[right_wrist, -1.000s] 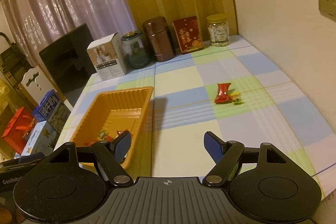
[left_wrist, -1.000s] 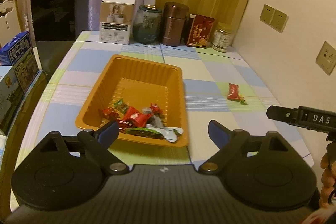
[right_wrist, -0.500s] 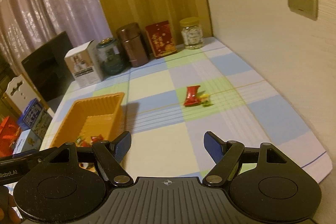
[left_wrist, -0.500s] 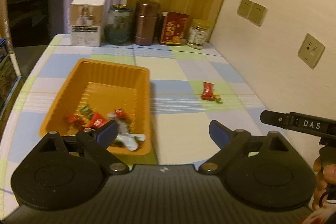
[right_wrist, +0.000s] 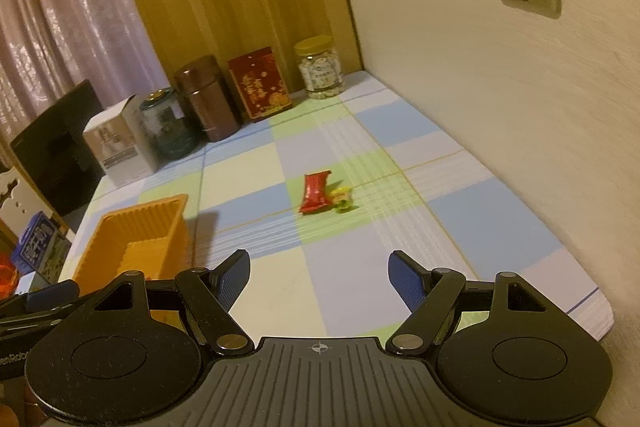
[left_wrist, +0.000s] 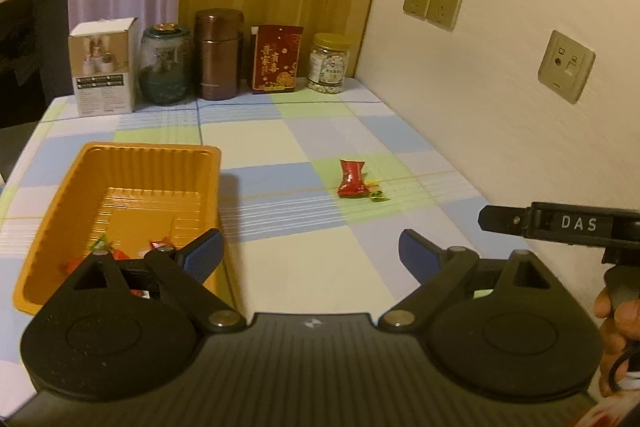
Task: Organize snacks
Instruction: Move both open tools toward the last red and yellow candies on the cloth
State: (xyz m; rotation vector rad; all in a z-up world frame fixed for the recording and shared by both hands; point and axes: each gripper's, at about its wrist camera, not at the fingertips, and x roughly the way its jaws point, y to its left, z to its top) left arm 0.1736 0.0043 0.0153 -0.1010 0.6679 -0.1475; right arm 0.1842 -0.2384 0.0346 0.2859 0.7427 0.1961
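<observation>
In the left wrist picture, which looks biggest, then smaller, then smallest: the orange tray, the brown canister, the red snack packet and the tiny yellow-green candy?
1. Orange tray, though it is also nearest the camera.
2. Brown canister, which stands farther back.
3. Red snack packet.
4. Yellow-green candy.

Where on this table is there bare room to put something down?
Bare cloth lies between the orange tray and the red snack packet, and between that packet and the wall. The back edge is crowded: box, jars, red tin.
</observation>
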